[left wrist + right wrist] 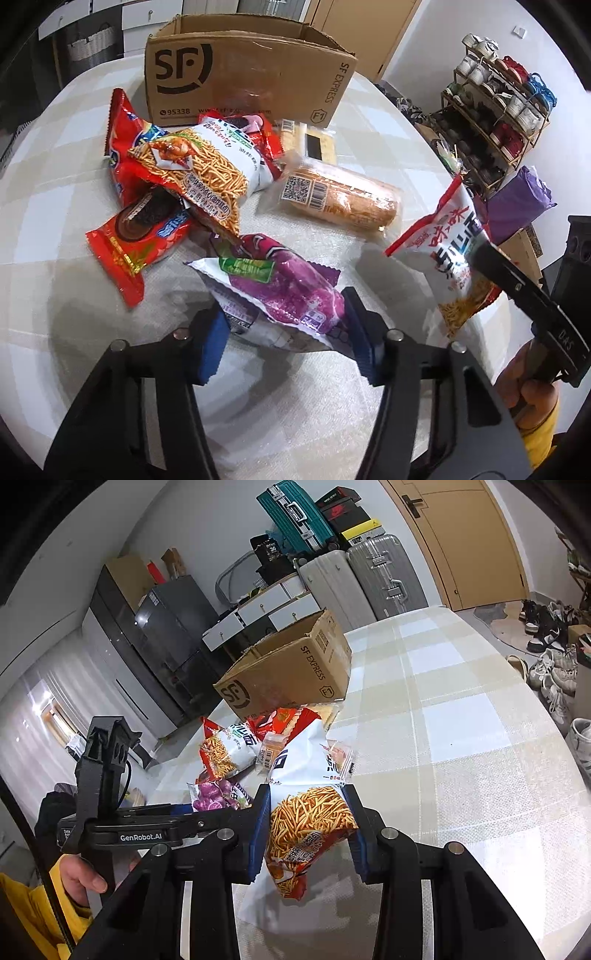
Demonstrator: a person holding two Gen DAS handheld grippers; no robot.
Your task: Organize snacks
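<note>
- Your left claw (pixel 284 341) grips the purple packet (pixel 280 284); your right claw (pixel 306 834) grips the noodle-snack bag (pixel 306 823).
- Next: carry both to the cardboard box (pixel 243 77).

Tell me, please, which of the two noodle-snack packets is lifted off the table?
The white noodle-snack packet clamped in the right gripper is lifted; the other noodle packet lies on the snack pile by the cardboard box.

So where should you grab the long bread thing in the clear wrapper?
Probably across the middle of the bread roll, coming from above with a finger on each long side. It lies flat on the table, clear of the other packets, and its narrow width suits the jaws better than its length.
</note>
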